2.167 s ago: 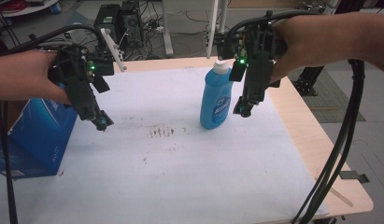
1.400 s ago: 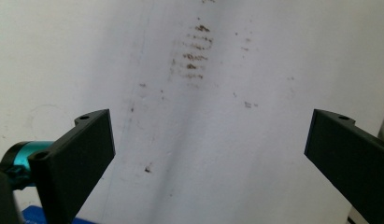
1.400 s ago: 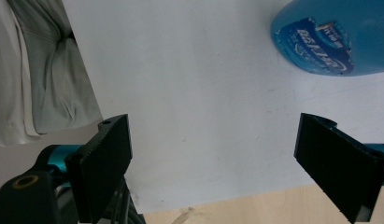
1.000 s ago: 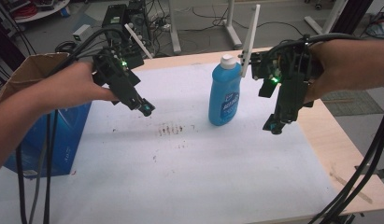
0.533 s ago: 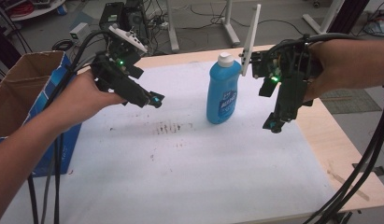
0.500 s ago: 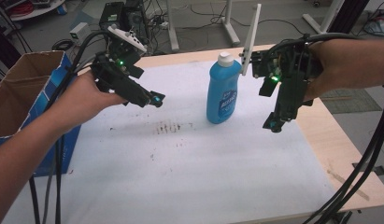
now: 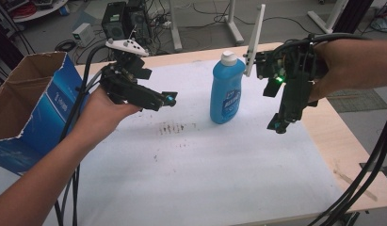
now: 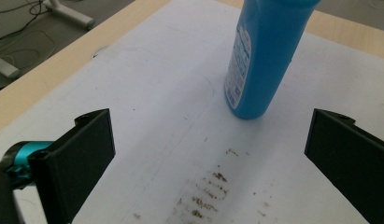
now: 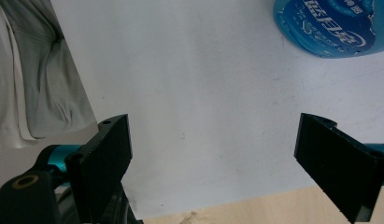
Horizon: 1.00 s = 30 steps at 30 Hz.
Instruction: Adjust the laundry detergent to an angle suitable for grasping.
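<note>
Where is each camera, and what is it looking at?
High view: above the table, looking down; forearms, left hand-held gripper, right hand-held gripper.
Left gripper view: rides that gripper, faces the blue bottle; open jaws.
Right gripper view: points down at the white mat; open jaws.
All share the bottle.

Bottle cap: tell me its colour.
White, atop the blue bottle; the cap shows best in the high view.

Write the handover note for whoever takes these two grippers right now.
Left tongs: open, empty, level, aimed at the blue bottle from its left, apart from it.
Right tongs: open, empty, pointing down beside the bottle's right, apart from it.
Bottle: upright, capped, on the white sheet. Cardboard box: open, at the table's left edge.
Done: nothing grasped yet.
Left: probably close in and grip the bottle.
</note>
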Tool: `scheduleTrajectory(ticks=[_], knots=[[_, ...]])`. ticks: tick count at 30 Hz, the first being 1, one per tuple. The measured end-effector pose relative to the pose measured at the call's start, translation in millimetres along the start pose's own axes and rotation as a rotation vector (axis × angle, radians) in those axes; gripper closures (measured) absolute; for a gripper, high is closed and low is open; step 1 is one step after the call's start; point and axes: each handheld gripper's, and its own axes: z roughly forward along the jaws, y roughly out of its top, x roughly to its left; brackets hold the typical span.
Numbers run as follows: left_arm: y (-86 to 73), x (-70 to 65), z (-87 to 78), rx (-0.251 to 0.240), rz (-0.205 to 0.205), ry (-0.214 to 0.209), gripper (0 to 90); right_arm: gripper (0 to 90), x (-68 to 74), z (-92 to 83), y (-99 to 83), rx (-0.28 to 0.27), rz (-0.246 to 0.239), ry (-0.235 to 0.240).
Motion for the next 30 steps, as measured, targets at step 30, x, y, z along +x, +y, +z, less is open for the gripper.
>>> scheduleTrajectory(ticks=[30], knots=[[19.7, -39.9, 47.6, -0.031, -0.034, -0.037, 1.7, 10.7, -1.0, 2.7, -5.9, -0.012, 0.015, 0.0]])
